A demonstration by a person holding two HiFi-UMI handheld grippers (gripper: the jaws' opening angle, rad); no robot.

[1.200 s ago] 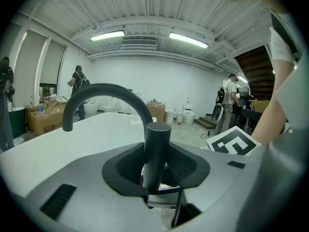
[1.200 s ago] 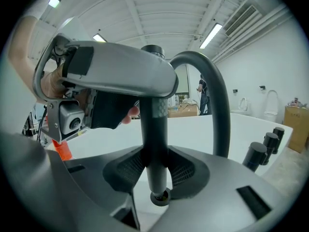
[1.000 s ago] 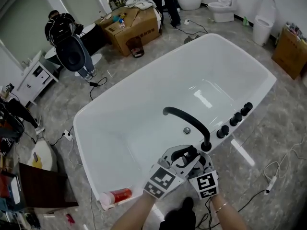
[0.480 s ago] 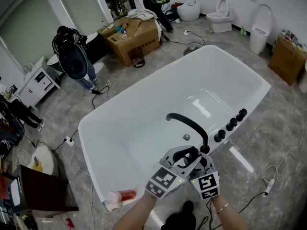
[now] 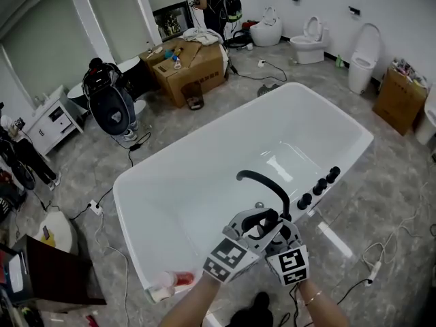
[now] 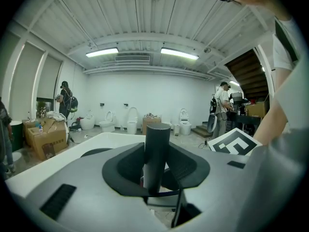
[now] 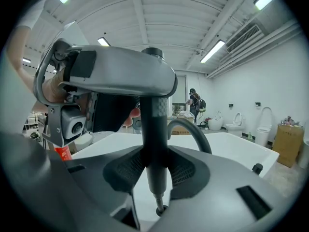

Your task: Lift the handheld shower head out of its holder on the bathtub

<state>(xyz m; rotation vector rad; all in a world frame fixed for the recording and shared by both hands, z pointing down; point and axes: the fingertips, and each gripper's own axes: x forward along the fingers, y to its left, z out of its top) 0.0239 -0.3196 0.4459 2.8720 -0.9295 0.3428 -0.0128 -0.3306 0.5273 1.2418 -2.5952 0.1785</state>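
I have both tools clamped on the handheld shower head (image 5: pixel 263 217), which stands upright at the near rim of the white bathtub (image 5: pixel 204 148). My left gripper (image 5: pixel 251 222) grasps the dark handle high up, its ribbed pads (image 6: pixel 186 166) pressed against the round stem on either side. My right gripper (image 5: pixel 276 229) grips the same stem lower down, pads tight on it. Below that grip the handle narrows to a thin metal stub that ends at a small black ring. I cannot tell whether that end is clear of the holder. The curved black spout (image 5: pixel 267 181) rises just beyond my grippers. A row of black knobs (image 5: pixel 319 187) runs along the rim to the right. A red bottle (image 5: pixel 178 279) lies on the near left rim.
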